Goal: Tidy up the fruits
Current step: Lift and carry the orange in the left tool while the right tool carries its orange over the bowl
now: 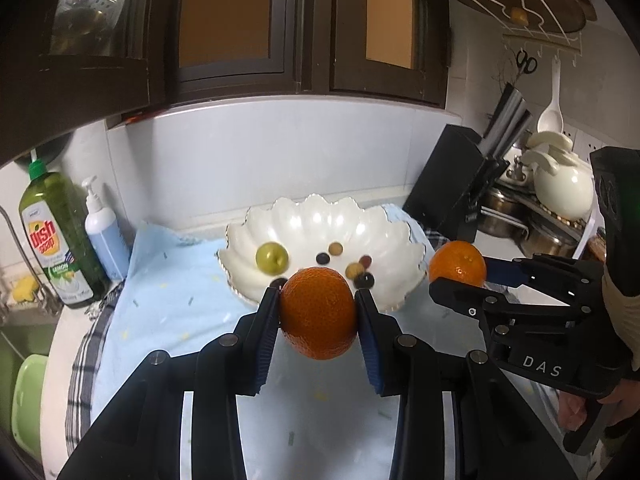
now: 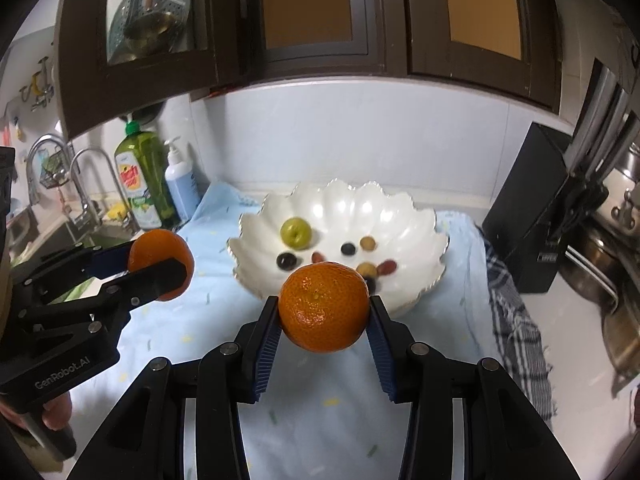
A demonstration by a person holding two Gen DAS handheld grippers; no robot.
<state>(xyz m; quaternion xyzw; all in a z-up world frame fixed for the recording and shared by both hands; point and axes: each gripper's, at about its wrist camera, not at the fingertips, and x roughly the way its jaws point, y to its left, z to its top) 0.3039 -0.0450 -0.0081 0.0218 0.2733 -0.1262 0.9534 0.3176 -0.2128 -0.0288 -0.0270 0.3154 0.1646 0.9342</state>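
A white scalloped bowl (image 1: 384,236) stands on a light blue cloth (image 1: 172,304); it also shows in the right wrist view (image 2: 404,216). In it lie a green fruit (image 1: 272,258) and several small dark and tan fruits (image 1: 365,280). My left gripper (image 1: 318,304) is shut on an orange (image 1: 318,314), held just in front of the bowl. My right gripper (image 2: 324,312) is shut on a second orange (image 2: 324,306), held in front of the bowl's near rim. Each gripper shows in the other's view: the right one (image 1: 460,276) and the left one (image 2: 160,266).
A green dish soap bottle (image 1: 56,240) and a white pump bottle (image 1: 104,232) stand at the left by the sink (image 2: 60,232). A black knife block (image 1: 452,188), a white kettle (image 1: 560,184) and metal pots (image 2: 616,280) stand at the right. Dark cabinets (image 1: 240,28) hang above.
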